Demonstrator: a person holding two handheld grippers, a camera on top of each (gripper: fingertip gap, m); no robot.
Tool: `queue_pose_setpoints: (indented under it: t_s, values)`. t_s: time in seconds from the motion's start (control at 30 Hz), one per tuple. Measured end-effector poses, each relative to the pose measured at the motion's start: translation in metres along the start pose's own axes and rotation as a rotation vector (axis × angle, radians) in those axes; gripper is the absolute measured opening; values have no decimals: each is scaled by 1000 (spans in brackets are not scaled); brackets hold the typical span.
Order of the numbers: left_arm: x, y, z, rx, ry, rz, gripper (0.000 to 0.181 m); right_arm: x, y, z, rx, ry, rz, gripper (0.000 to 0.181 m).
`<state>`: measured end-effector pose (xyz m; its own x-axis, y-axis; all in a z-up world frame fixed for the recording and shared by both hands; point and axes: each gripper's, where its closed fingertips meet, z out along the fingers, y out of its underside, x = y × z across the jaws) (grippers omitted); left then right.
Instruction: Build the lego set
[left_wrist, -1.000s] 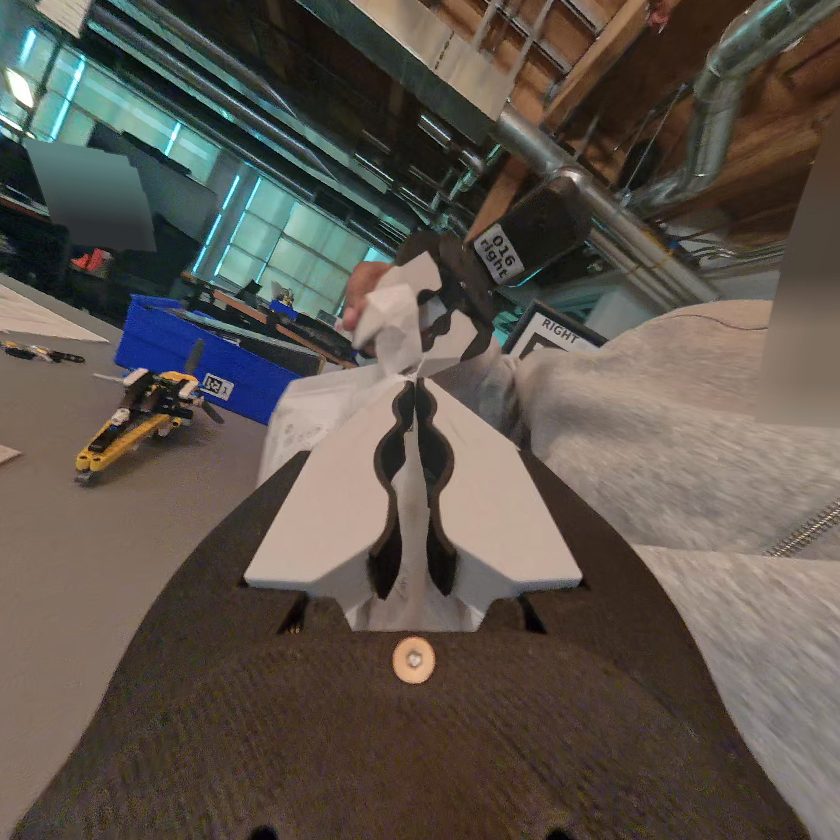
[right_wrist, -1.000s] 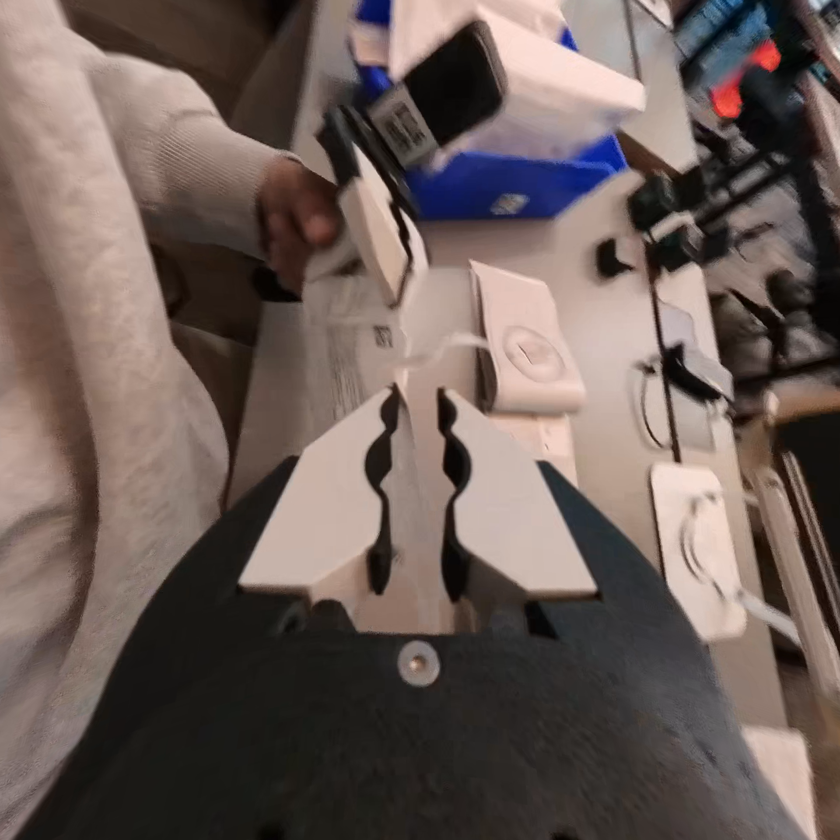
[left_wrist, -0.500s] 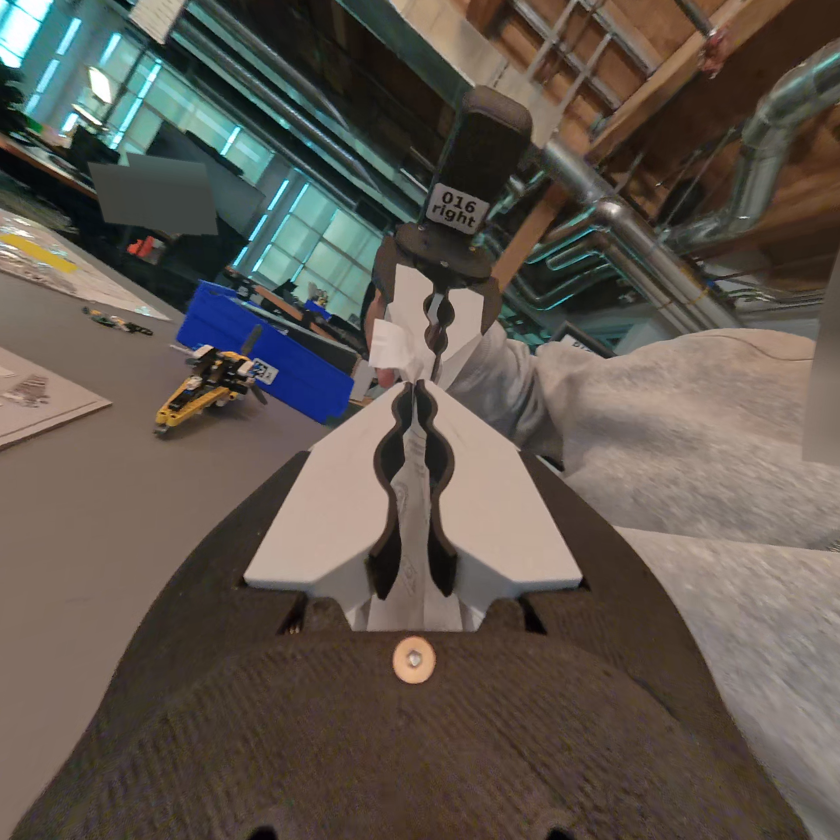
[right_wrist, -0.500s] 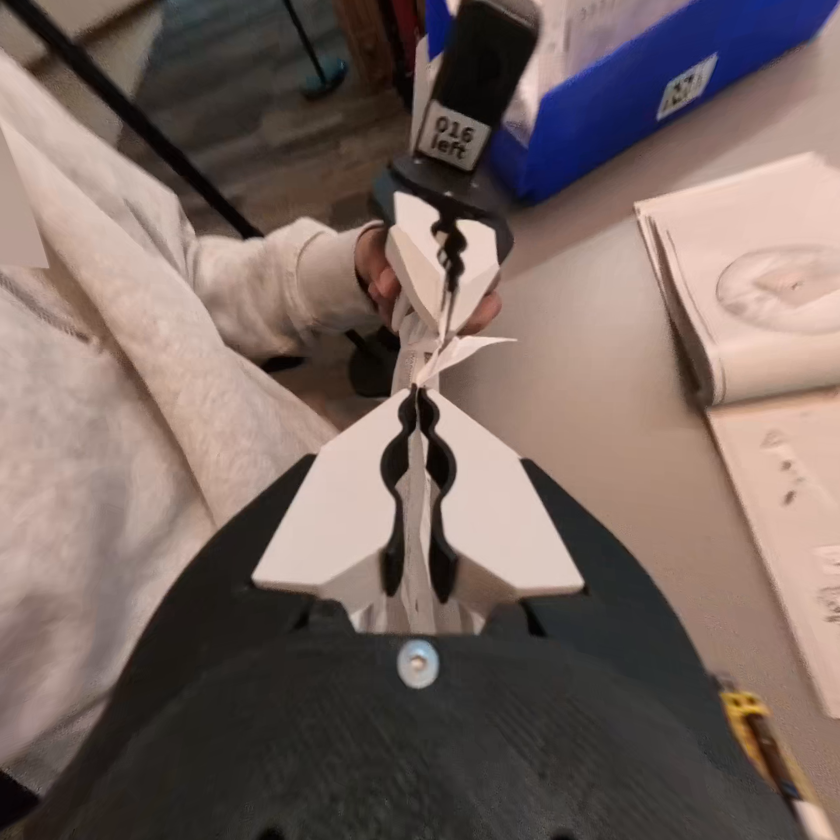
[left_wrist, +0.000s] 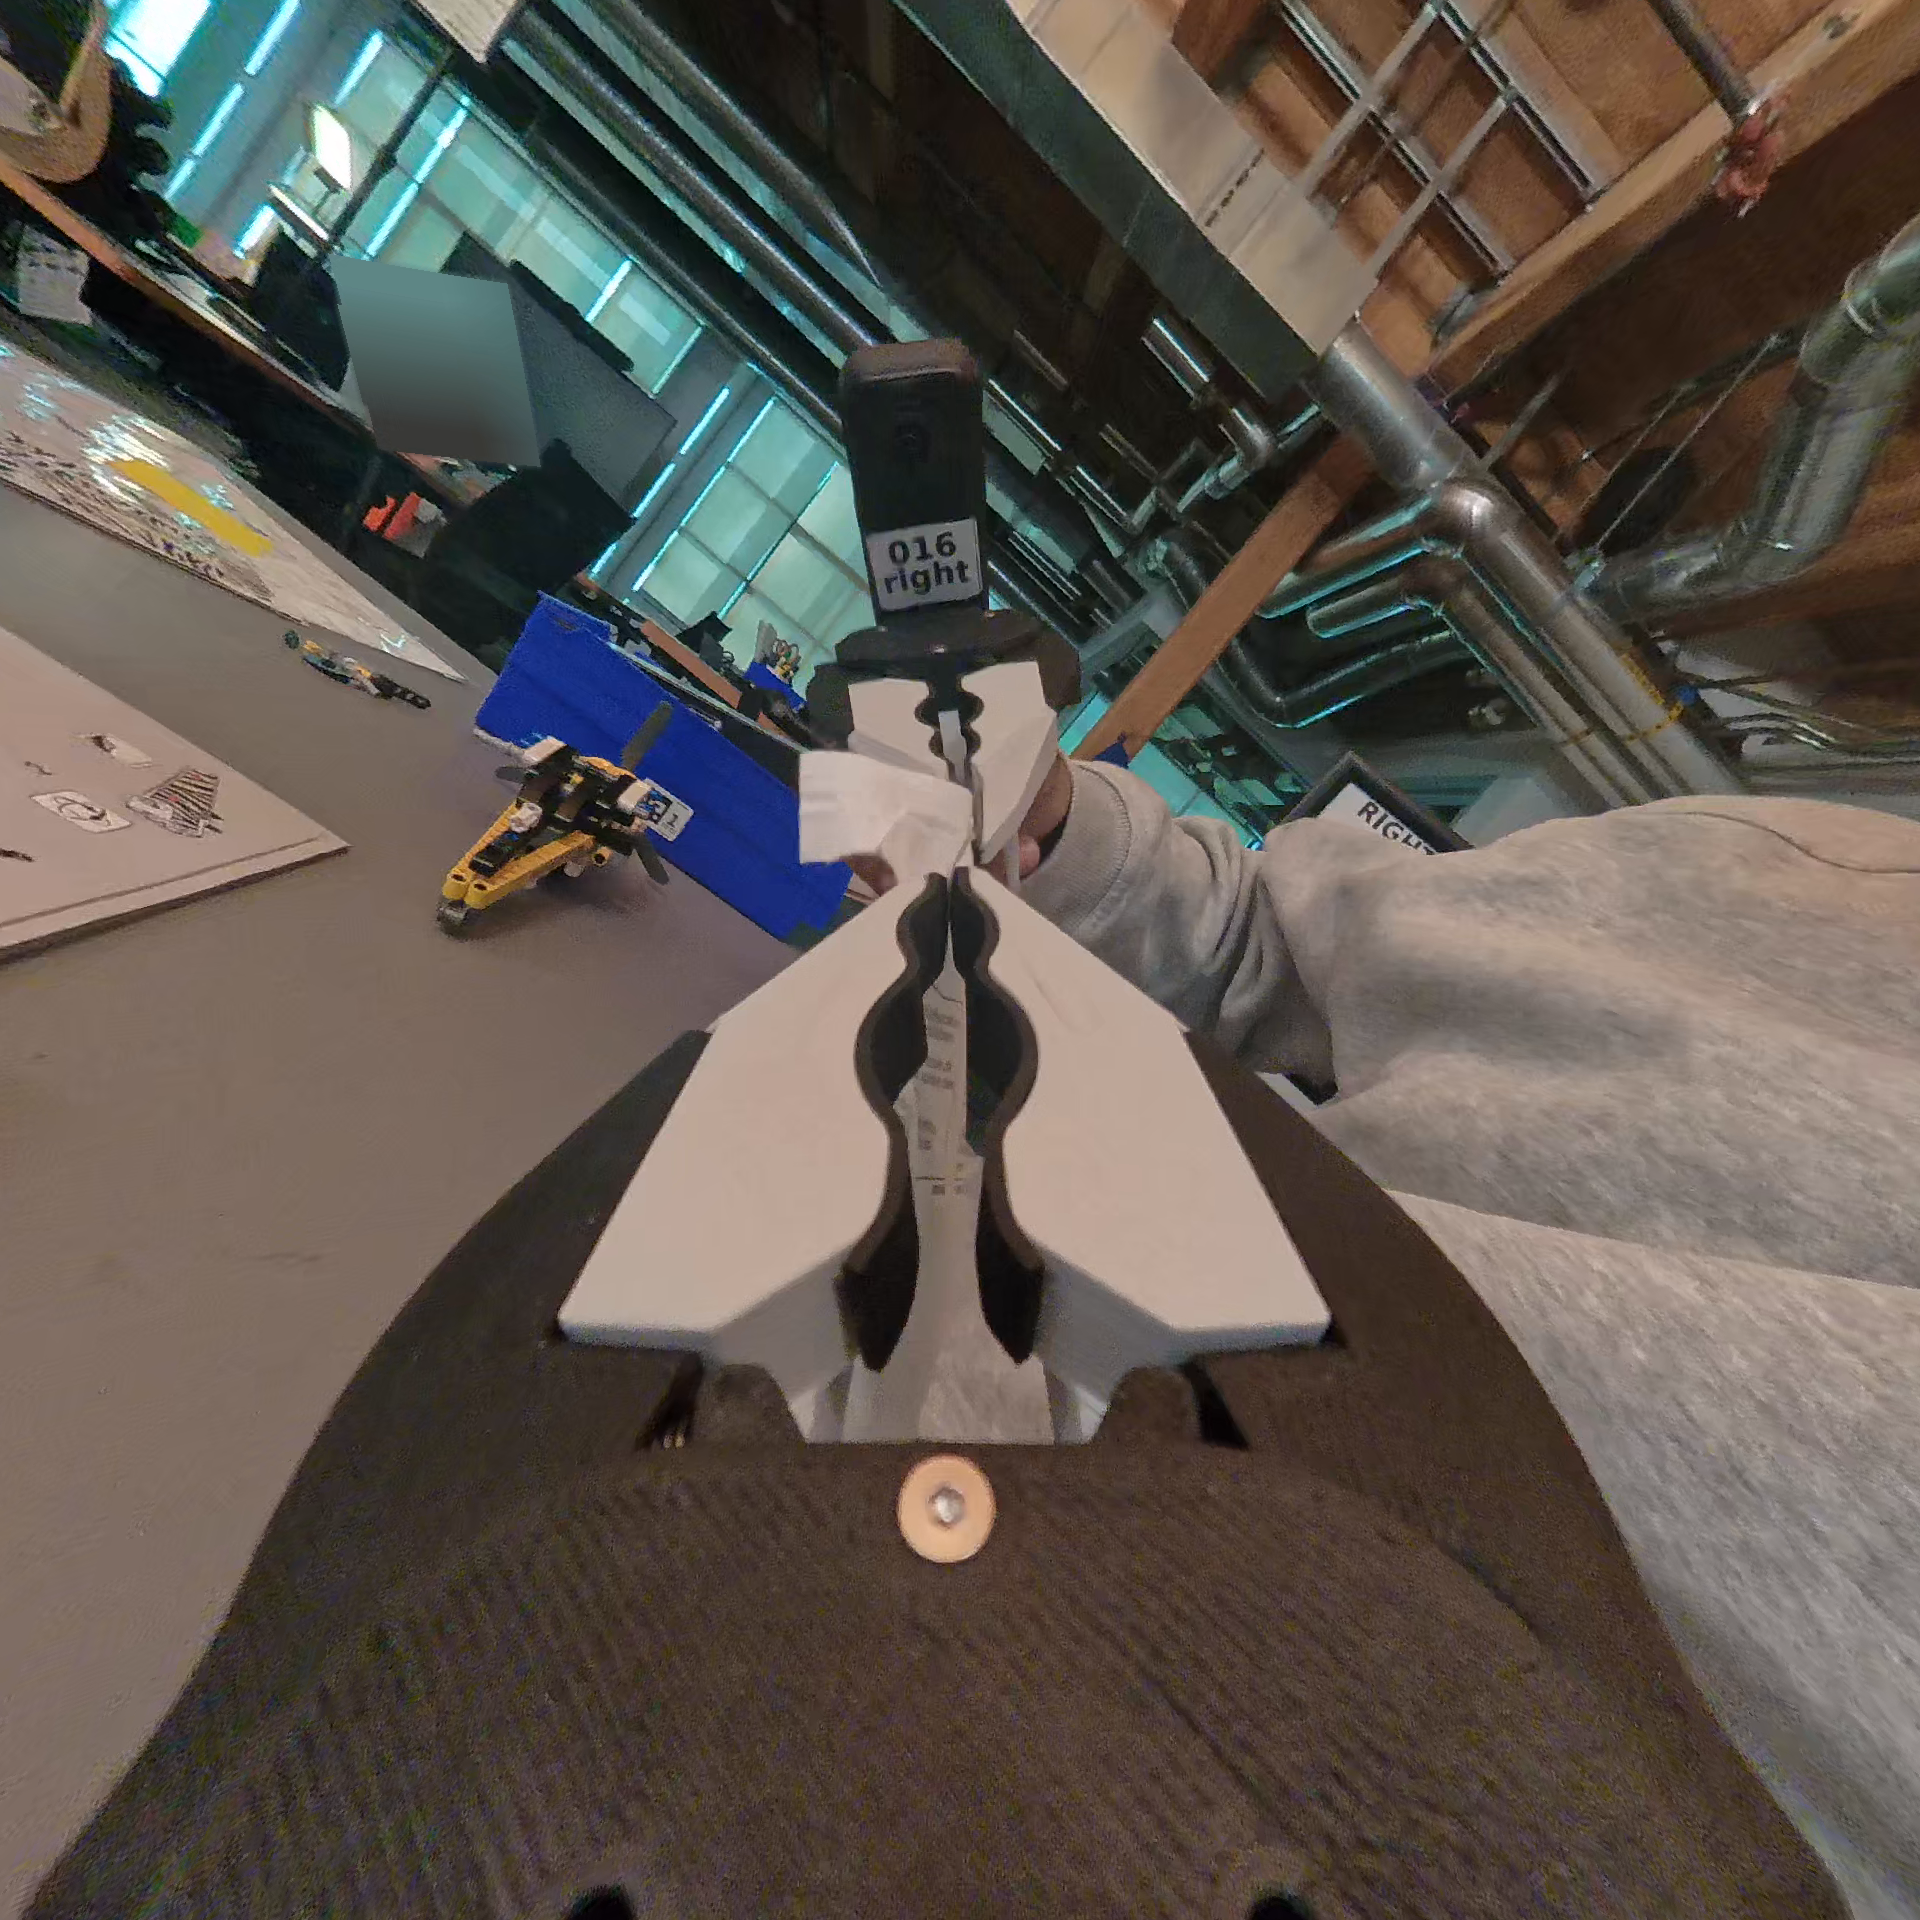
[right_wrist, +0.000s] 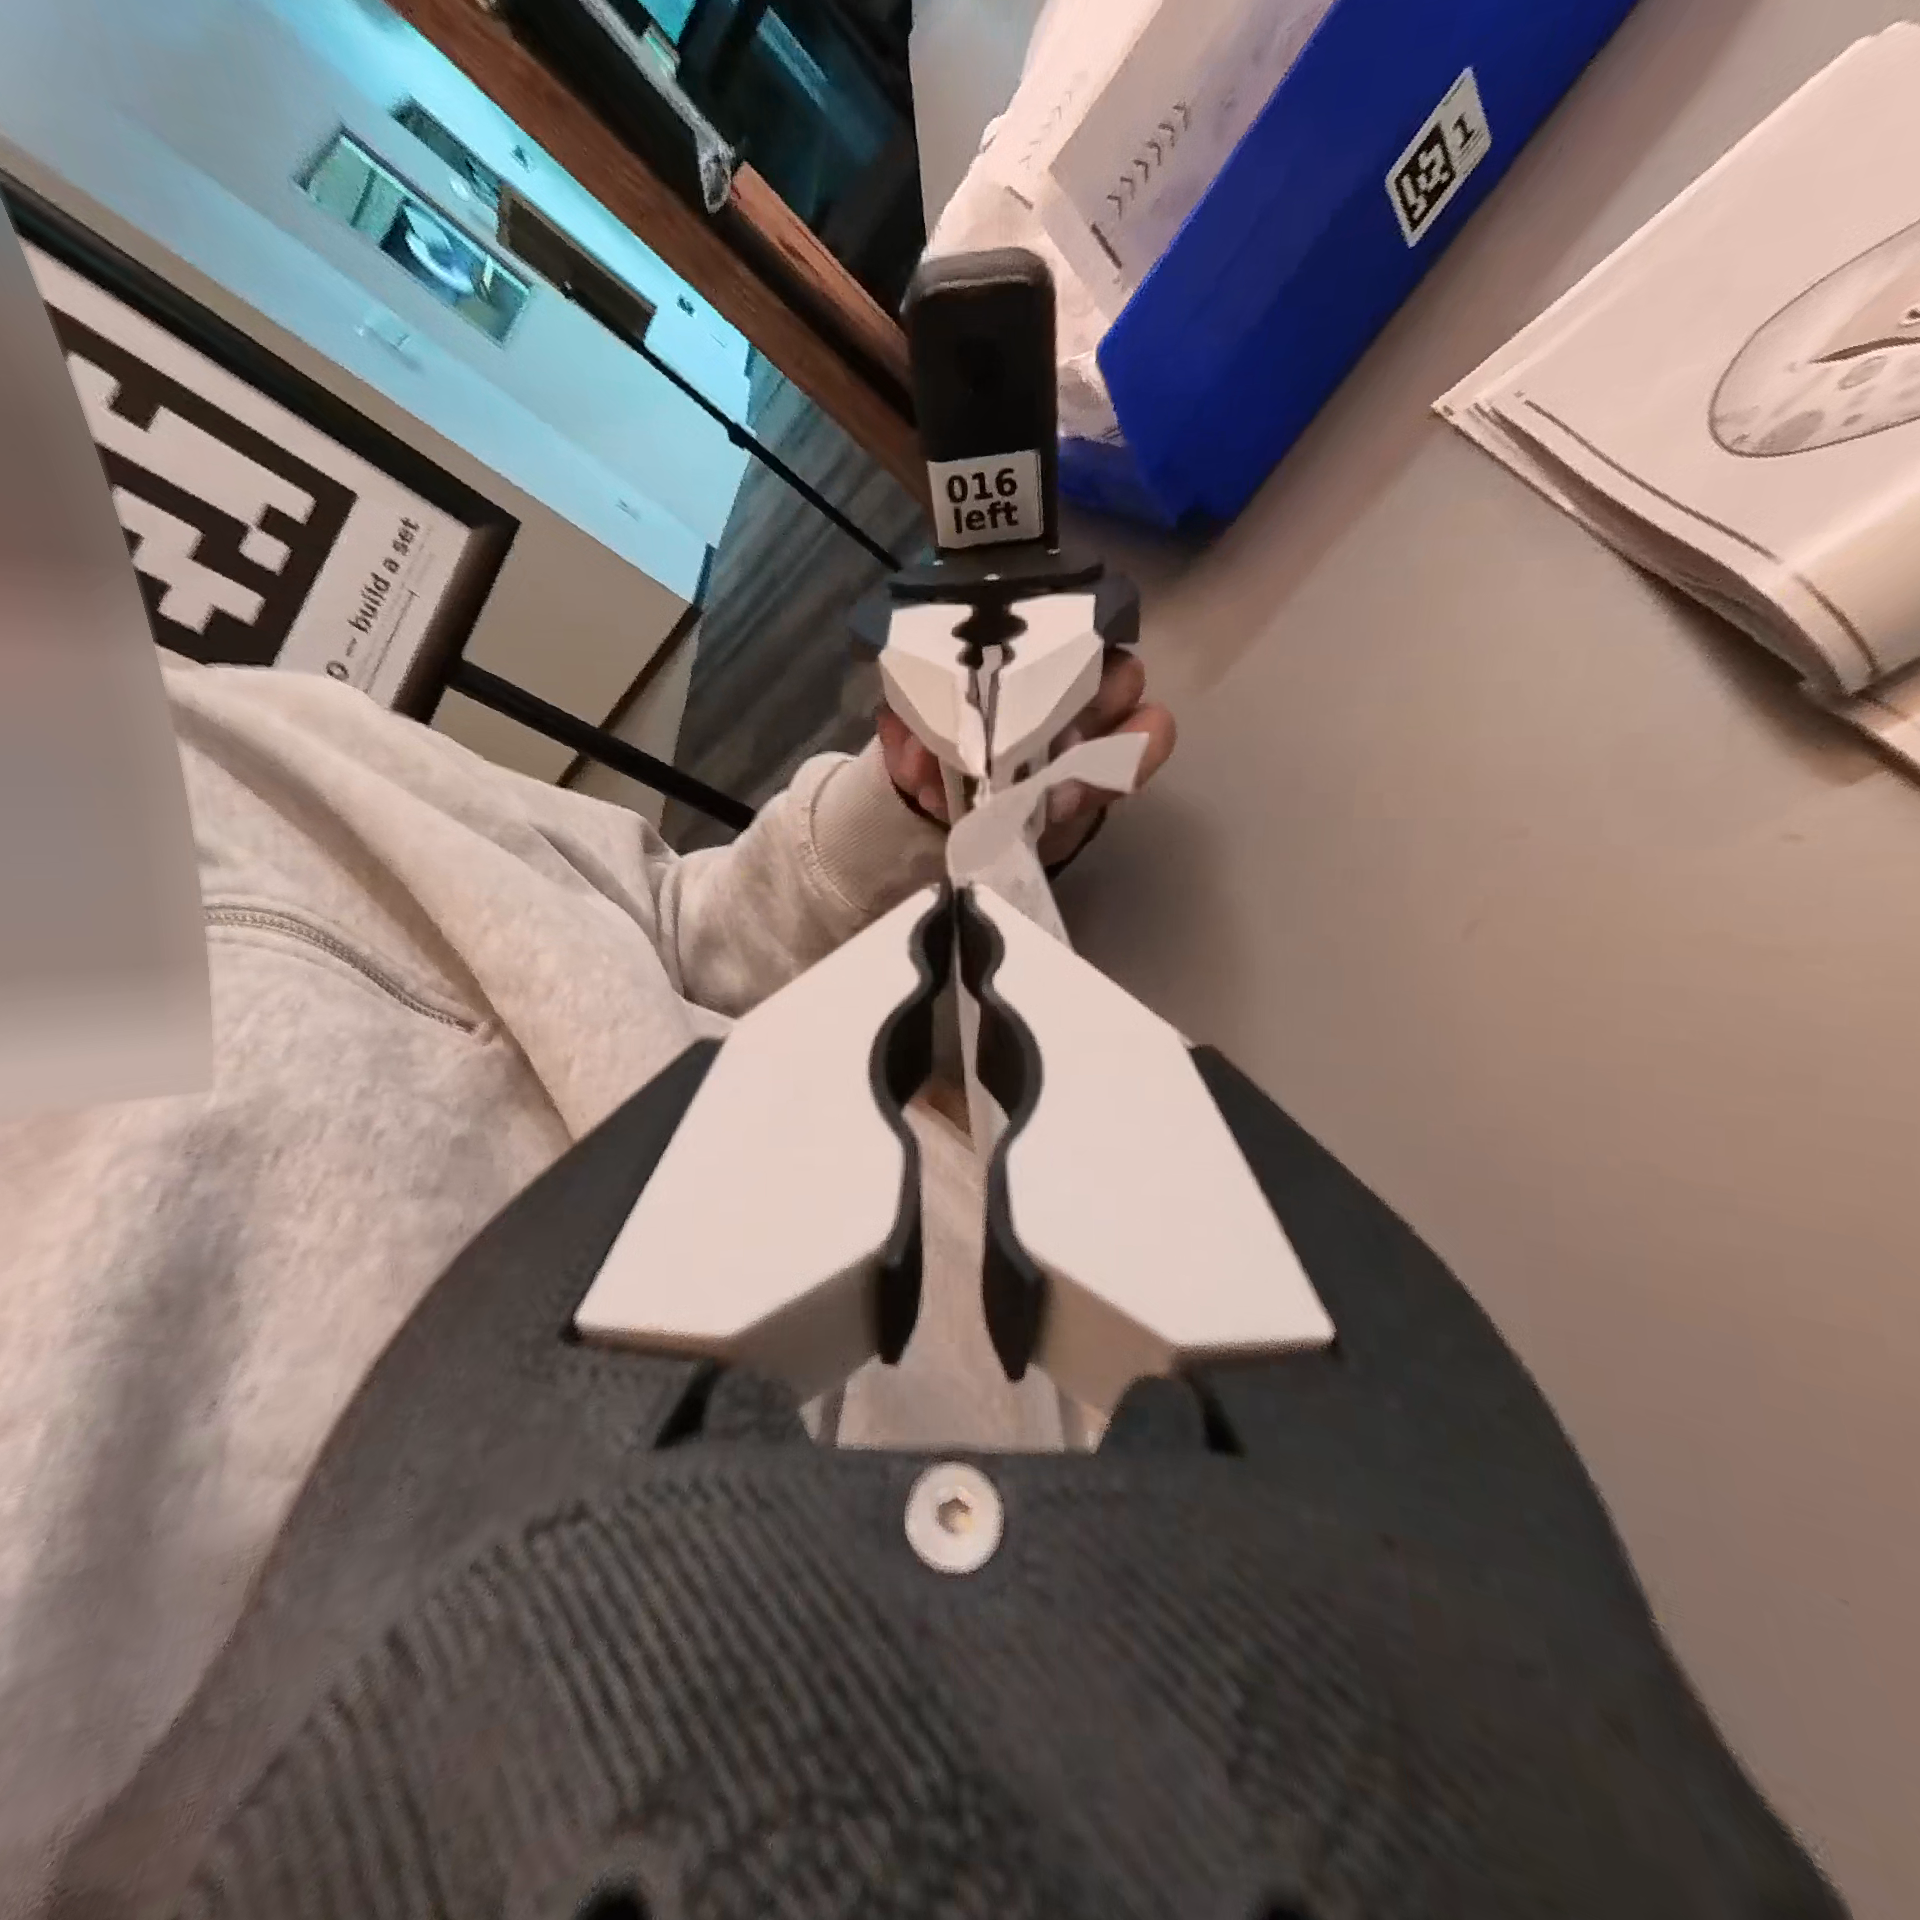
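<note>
Straight ahead in the left wrist view, my left gripper (left_wrist: 951, 883) is clamped on a white paper bag (left_wrist: 940, 1101), which runs as a thin strip between the closed fingers (left_wrist: 790, 1143) from base to tips. Just past the tips, at 12 o'clock, my right gripper (left_wrist: 971, 831) points back at me, nipping the same bag, and a crumpled flap of it sticks out toward 11 o'clock. My right hand (left_wrist: 1039, 821) and grey sleeve (left_wrist: 1403, 987) come in from 3 o'clock. On the grey table (left_wrist: 260, 1091), at 10 o'clock, sits a yellow and black lego model (left_wrist: 551, 831), well apart from the grippers. A blue bin (left_wrist: 675, 748) stands just behind the model. A printed sheet (left_wrist: 114, 821) lies at 9 o'clock, and a few loose pieces (left_wrist: 358, 673) lie farther off.

Over in the right wrist view, my right gripper (right_wrist: 954, 894) is pinched shut on the bag (right_wrist: 966, 1039), its tips meeting on the paper. At 12 o'clock my left gripper (right_wrist: 982, 748) faces me, gripping the other end, with my left hand (right_wrist: 1132, 717) wrapped round its handle. A twisted bit of the bag curls between the two sets of tips. The bin (right_wrist: 1299, 260) is at 1 o'clock with white bags inside, and a stack of booklets (right_wrist: 1714, 436) lies at 2 o'clock on the table (right_wrist: 1507, 987). A framed marker sign (right_wrist: 260, 561) stands at 10 o'clock.
</note>
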<state>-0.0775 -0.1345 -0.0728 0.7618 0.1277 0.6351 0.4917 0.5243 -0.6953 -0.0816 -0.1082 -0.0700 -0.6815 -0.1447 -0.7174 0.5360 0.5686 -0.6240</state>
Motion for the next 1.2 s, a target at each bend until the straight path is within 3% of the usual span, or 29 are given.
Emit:
queue_pose_setpoints:
  t_s: [0.03,0.1,0.23,0.33,0.43,0.57,0.67,0.8,1.03,1.2]
  values:
    - [0,2,1,-10,3,-3,0,1,2,-1,-19,11,-20,1]
    - [-1,5,3,-17,7,-14,0,3,8,1,-70,39,-54,22]
    - [-3,6,3,-13,8,-27,0,4,16,10,-158,77,-157,0]
    - [-2,3,-1,-3,3,-24,1,5,14,14,-157,85,-169,0]
    - [-8,5,-2,-23,-53,10,24,3,16,18,-147,44,-127,0]
    - [-8,18,2,-98,-59,44,35,0,18,22,-136,14,-96,0]
    - [-10,29,6,-156,-75,72,31,1,18,24,-123,13,-96,0]
    - [-4,32,8,-171,-32,81,2,3,16,23,-104,25,-103,1]
    - [-7,33,7,-176,-43,50,1,12,-1,15,-74,153,-217,27]
    - [-8,27,6,-141,-49,33,7,-2,-22,7,-79,287,-500,34]
